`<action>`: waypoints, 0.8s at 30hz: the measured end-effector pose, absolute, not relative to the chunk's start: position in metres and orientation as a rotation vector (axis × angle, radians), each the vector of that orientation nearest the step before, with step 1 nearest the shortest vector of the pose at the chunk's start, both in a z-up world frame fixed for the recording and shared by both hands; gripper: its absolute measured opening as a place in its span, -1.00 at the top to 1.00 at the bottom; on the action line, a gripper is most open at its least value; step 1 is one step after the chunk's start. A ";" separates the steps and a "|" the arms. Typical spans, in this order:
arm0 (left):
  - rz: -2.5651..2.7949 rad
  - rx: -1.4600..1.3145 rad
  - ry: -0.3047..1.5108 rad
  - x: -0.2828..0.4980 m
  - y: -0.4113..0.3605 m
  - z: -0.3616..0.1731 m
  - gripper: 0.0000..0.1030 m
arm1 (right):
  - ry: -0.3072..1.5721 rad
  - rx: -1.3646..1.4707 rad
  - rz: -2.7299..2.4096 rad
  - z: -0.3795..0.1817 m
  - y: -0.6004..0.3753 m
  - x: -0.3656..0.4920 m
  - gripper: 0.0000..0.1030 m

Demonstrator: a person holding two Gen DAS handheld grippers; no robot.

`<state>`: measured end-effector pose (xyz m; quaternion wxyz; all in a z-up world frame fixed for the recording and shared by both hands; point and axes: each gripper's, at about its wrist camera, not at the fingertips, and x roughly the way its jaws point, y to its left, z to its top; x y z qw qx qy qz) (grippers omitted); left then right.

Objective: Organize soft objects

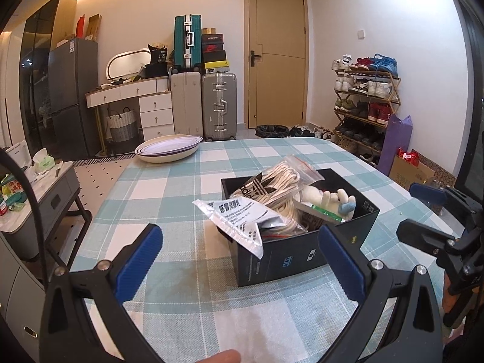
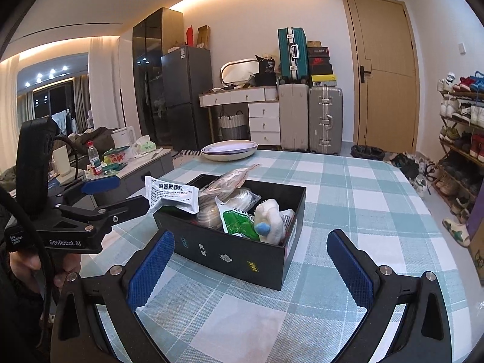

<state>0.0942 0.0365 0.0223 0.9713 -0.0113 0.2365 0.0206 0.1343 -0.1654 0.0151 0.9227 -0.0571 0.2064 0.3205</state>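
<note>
i hold both grippers, left gripper [image 1: 239,252] and right gripper [image 2: 249,255], fingers wide open and empty, near the black box [image 2: 242,257] on the table [image 2: 348,181]. i judge packing is almost done; next, tuck the overhanging white sachet [image 2: 172,195] inside.

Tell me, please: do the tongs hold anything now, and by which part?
Nothing is held. The left tongs and the right tongs are both open and empty, short of the black box.
</note>
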 end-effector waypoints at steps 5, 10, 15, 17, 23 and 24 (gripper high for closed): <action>0.050 -0.049 0.478 0.094 0.039 0.013 -1.00 | 0.389 -0.114 0.655 0.013 -0.167 0.130 -0.99; 0.059 -0.044 0.472 0.093 0.040 0.009 -1.00 | 0.376 -0.116 0.660 0.011 -0.168 0.129 -0.99; 0.053 -0.058 0.469 0.094 0.042 0.007 -1.00 | 0.369 -0.117 0.652 0.009 -0.169 0.129 -0.99; 0.053 -0.065 0.465 0.093 0.043 0.007 -1.00 | 0.365 -0.115 0.653 0.009 -0.169 0.128 -0.99; 0.057 -0.079 0.455 0.092 0.046 0.007 -1.00 | 0.351 -0.119 0.660 0.011 -0.169 0.126 -0.99; 0.057 -0.079 0.452 0.091 0.046 0.008 -1.00 | 0.348 -0.121 0.660 0.011 -0.169 0.126 -0.99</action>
